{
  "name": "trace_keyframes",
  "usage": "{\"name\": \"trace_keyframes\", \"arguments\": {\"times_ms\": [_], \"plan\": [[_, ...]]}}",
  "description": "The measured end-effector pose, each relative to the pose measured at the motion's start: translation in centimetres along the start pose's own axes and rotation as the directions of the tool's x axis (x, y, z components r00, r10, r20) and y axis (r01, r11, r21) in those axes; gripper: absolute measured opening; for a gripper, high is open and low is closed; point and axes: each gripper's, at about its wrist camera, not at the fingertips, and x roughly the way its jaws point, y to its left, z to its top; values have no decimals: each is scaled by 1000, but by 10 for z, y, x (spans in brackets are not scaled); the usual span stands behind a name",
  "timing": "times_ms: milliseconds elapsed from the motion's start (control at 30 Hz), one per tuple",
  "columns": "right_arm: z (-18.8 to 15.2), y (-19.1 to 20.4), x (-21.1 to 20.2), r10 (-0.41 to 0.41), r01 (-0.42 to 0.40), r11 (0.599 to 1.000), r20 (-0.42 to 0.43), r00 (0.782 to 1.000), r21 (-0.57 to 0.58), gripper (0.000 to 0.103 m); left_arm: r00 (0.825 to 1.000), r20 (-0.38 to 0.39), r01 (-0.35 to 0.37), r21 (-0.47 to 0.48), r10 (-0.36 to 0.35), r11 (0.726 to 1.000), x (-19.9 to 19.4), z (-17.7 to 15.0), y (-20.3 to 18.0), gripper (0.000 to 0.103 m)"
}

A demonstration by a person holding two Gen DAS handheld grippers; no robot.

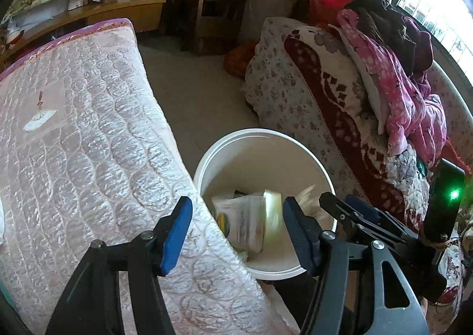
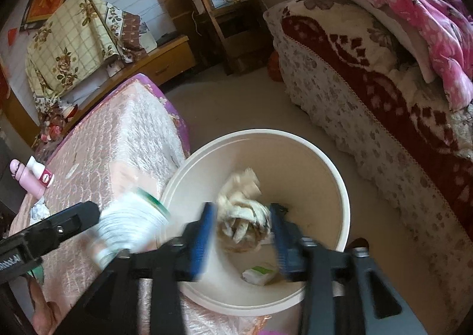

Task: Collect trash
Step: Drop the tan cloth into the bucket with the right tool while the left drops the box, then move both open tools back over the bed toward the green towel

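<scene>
Now | left tool (image 1: 236, 231) apart over bucket (image 1: 207, 157) rim | right tool (image 2: 242, 234) apart around crumpled wad (image 2: 242, 216)

Both handheld grippers point downward, side by side. The left gripper (image 1: 236, 228) has its blue-padded fingers (image 1: 174, 234) spread wide with nothing touching them. The right gripper (image 2: 244, 231), blurred, shows its fingers (image 2: 204, 234) likewise parted.
</scene>
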Motion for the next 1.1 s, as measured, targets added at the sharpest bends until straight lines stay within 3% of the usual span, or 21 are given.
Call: {"name": "trace_keyframes", "arguments": {"times_ms": [533,800,1100], "plan": [[-19,23,-19,33,-33,999,-9,999,-26,72,994,54,-100,21,99,995,-54,-27,15,64],[-24,61,-49,67,-65,994,18,998,-91,72,991,62,-121,-5,121,993,-82,-48,38,64],[-37,108,-59,129,-128,979,-6,992,-162,72,989,10,-145,-67,146,987,-105,-96,85,64]]}}
